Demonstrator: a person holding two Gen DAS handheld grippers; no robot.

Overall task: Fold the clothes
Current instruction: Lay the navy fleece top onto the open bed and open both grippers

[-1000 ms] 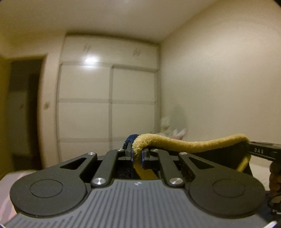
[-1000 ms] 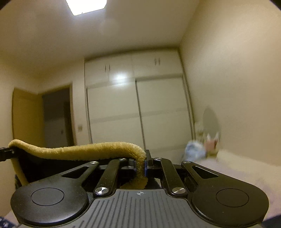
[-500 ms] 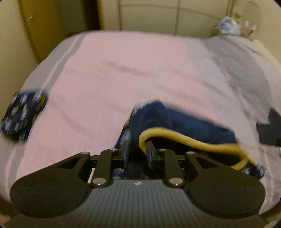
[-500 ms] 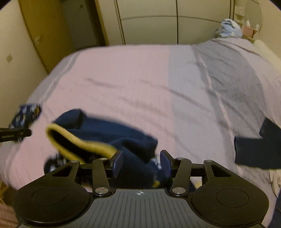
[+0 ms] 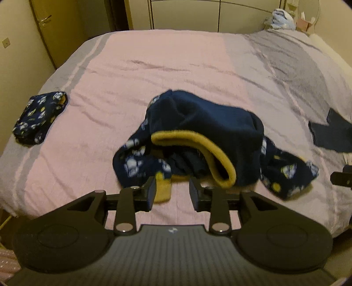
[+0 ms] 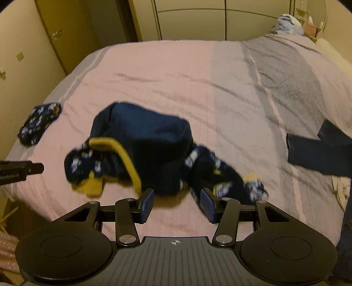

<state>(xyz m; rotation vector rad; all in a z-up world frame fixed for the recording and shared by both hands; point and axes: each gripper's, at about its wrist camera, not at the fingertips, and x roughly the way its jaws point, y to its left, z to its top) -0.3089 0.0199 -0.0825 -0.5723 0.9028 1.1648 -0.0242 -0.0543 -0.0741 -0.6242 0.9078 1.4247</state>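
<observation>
A navy fleece garment (image 5: 209,136) with a mustard-yellow hem and white-printed sleeves lies crumpled on the pink bedspread (image 5: 165,66); it also shows in the right wrist view (image 6: 149,149). My left gripper (image 5: 172,193) is open and empty, just short of the garment's near edge, with a yellow cuff between its fingers. My right gripper (image 6: 176,203) is open and empty, just short of the garment's right sleeve. The left gripper's tip shows at the left edge of the right wrist view (image 6: 19,170).
A folded printed navy piece (image 5: 39,117) lies near the bed's left edge. A dark navy garment (image 5: 330,134) lies at the right edge. The bedspread turns grey on the right. Wardrobe doors (image 5: 198,13) and a door (image 5: 41,28) stand beyond the bed.
Both grippers held the garment's yellow hem up high, swung down to the bed and opened. The garment has dropped onto the bedspread in a heap.
</observation>
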